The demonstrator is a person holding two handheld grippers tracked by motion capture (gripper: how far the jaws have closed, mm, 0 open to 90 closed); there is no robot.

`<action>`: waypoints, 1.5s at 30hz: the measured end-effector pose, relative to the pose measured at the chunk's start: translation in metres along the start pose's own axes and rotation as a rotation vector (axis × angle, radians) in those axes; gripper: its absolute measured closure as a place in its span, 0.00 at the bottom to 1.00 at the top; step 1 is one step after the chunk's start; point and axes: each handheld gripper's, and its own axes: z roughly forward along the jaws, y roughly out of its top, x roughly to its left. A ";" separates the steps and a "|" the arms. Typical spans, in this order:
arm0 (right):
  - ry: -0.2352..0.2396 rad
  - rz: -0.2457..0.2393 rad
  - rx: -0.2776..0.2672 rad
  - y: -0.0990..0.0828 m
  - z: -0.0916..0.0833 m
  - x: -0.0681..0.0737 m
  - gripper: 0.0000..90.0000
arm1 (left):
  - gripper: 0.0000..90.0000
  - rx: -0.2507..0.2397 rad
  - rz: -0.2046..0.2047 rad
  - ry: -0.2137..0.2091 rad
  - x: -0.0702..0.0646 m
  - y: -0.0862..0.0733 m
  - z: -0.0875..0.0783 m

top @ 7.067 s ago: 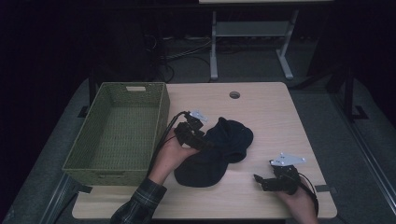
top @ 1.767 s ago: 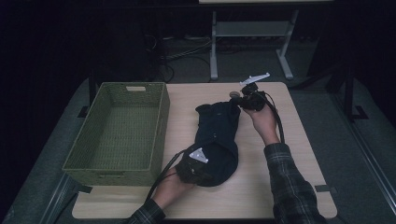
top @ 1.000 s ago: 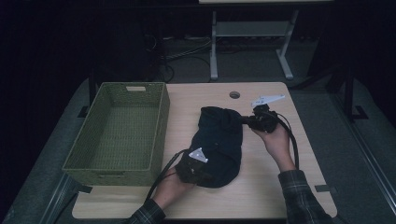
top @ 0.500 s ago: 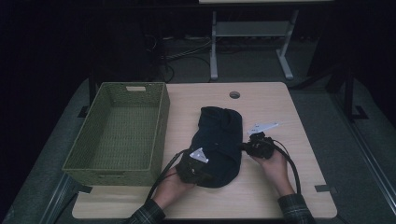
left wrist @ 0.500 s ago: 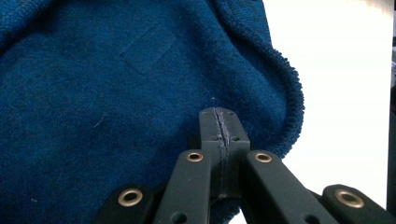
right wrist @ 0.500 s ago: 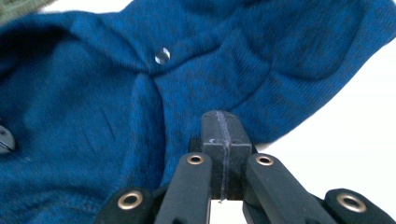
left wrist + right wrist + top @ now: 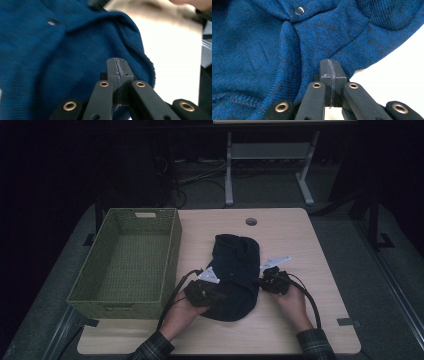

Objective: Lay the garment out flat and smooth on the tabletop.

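A dark blue knit garment (image 7: 235, 265) lies bunched in the middle of the wooden table (image 7: 295, 235). My left gripper (image 7: 216, 295) is at its near left edge, with its jaws pressed together over the cloth (image 7: 62, 55). The left gripper (image 7: 117, 62) shows no fabric plainly between its pads. My right gripper (image 7: 262, 283) sits at the garment's right edge, also shut. In the right gripper view the closed tips (image 7: 329, 65) rest just above the ribbed hem (image 7: 367, 40), near a dark snap button (image 7: 299, 10).
A green woven basket (image 7: 172, 250) stands empty at the table's left. A cable hole (image 7: 251, 222) is near the far edge. Bare tabletop lies right of the garment. A metal stand (image 7: 265, 155) is on the floor beyond.
My right gripper came from the garment's far right end toward me and down to its near right edge. The garment now lies shorter and more bunched. The left gripper rose slightly.
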 end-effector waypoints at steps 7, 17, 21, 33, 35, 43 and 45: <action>-0.003 0.013 0.004 -0.004 -0.004 -0.005 1.00 | 1.00 -0.038 -0.026 0.087 0.021 0.014 -0.007; -0.014 0.029 -0.003 -0.014 -0.014 -0.017 1.00 | 1.00 0.015 -0.093 0.213 0.057 0.021 0.024; -0.016 0.039 -0.002 -0.018 -0.018 -0.019 1.00 | 1.00 0.061 -0.100 0.224 0.065 0.015 0.040; -0.032 0.030 0.002 -0.022 -0.022 -0.021 1.00 | 1.00 0.106 -0.088 0.178 0.053 0.006 0.045; -0.032 0.031 0.002 -0.023 -0.022 -0.020 1.00 | 1.00 0.112 -0.090 0.168 0.051 0.005 0.043; -0.021 0.032 0.005 -0.030 -0.028 -0.014 1.00 | 1.00 0.109 -0.074 0.114 0.038 -0.005 0.038; -0.019 0.036 0.010 -0.032 -0.031 -0.011 1.00 | 1.00 0.108 -0.069 0.103 0.034 -0.007 0.037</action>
